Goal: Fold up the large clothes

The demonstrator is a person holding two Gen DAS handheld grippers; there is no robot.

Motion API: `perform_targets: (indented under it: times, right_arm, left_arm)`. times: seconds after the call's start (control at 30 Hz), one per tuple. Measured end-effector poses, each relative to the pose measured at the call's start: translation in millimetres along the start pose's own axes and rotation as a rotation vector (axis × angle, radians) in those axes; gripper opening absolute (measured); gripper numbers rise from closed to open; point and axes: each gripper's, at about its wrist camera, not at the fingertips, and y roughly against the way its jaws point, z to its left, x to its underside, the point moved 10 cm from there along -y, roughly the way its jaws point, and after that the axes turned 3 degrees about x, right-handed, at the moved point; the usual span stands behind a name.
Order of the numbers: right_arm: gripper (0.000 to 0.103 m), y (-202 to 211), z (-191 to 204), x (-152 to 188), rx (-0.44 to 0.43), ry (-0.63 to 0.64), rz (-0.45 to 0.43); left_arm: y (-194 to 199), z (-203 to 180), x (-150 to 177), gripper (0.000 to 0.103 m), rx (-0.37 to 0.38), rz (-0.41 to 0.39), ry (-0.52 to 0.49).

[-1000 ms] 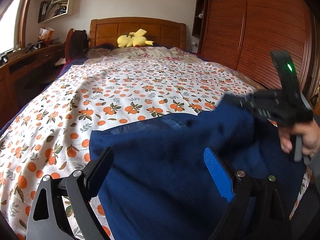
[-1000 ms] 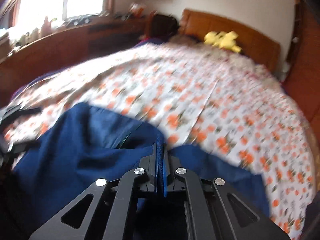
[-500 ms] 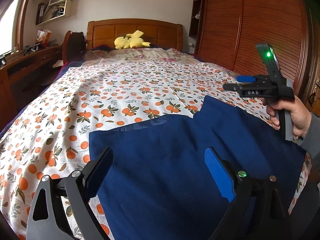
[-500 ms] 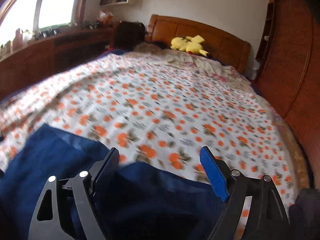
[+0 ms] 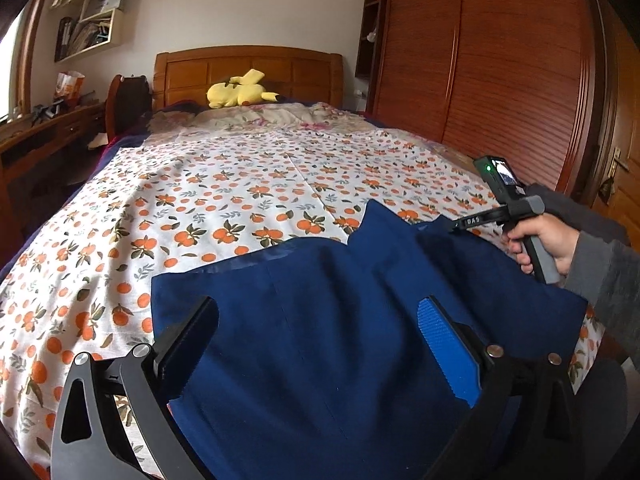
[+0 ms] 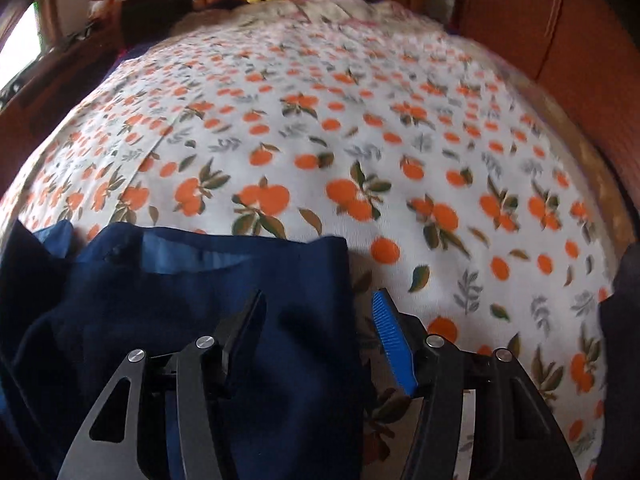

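Between the fingers of the left gripper point(image 5: 316, 344), which are standing at their widest after just opening further, the blue garment point(image 5: 360, 320) is lying flat, untouched by either pad. Its cloth is spreading past both fingers, across the near end of the bed point(image 5: 224, 184), with its far edge showing a notch and a lighter band. Over at its right edge, the right gripper point(image 6: 316, 340) is pointing steeply down with its jaws about half apart, having just been closing. The garment's right edge is lying between them: the dark left finger point(image 6: 244, 320) is sitting over the blue cloth, the blue-padded right finger point(image 6: 390, 336) over the orange-print sheet point(image 6: 320, 120) just beside that edge. Neither pad is pressing on the fabric. A hand point(image 5: 548, 240) in a grey sleeve is gripping that tool's handle. Farther off, a yellow plush point(image 5: 240, 92) is lying against the wooden headboard point(image 5: 248, 64), and a wardrobe point(image 5: 500, 60) is standing along the right side.
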Motion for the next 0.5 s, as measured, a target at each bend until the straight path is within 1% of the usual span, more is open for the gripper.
perform_targets:
  times: [0.1, 0.13, 0.17, 0.2, 0.23, 0.27, 0.33, 0.4, 0.47, 0.5]
  right_arm:
    - [0.054, -5.5, -5.7, 1.9, -0.013, -0.021, 0.023]
    - [0.052, -5.7, -6.5, 2.0, -0.025, -0.030, 0.025]
    - [0.047, -5.3, -5.8, 2.9, -0.047, -0.036, 0.027]
    - [0.029, -5.6, -5.2, 2.1, -0.058, -0.034, 0.028]
    - [0.007, -4.2, -2.7, 2.0, -0.068, -0.023, 0.026]
    - [0.003, -1.1, -1.2, 1.1, -0.066, -0.010, 0.012]
    - [0.002, 10.4, 0.6, -5.9, -0.060, 0.014, -0.039]
    - [0.002, 25.7, -11.7, -15.3, -0.002, -0.013, -0.106]
    - [0.002, 35.0, -26.2, -19.1, 0.069, -0.042, -0.135]
    - [0.002, 37.4, -28.9, -19.1, 0.080, -0.045, -0.138]
  left_arm:
    - [-4.0, -0.8, 3.7, 0.100, -0.002, 0.013, -0.005]
    - [-3.8, -0.9, 5.1, 0.100, -0.003, 0.015, -0.006]
    - [-4.7, -1.1, 6.5, 0.100, -0.003, 0.017, -0.007]
    - [-5.3, -1.1, 7.3, 0.100, -0.003, 0.019, -0.007]
    - [-5.8, -0.6, 8.0, 0.100, -0.002, 0.021, -0.007]
    - [-5.3, -0.9, 8.4, 0.100, -0.002, 0.023, -0.007]
    - [-6.2, -0.2, 9.0, 0.100, -0.002, 0.026, -0.006]
    - [-7.3, 0.0, 9.6, 0.100, -0.003, 0.028, -0.008]
    - [-7.3, -0.6, 9.7, 0.100, -0.003, 0.028, -0.010]
    - [-7.4, -0.8, 9.8, 0.100, -0.003, 0.029, -0.012]
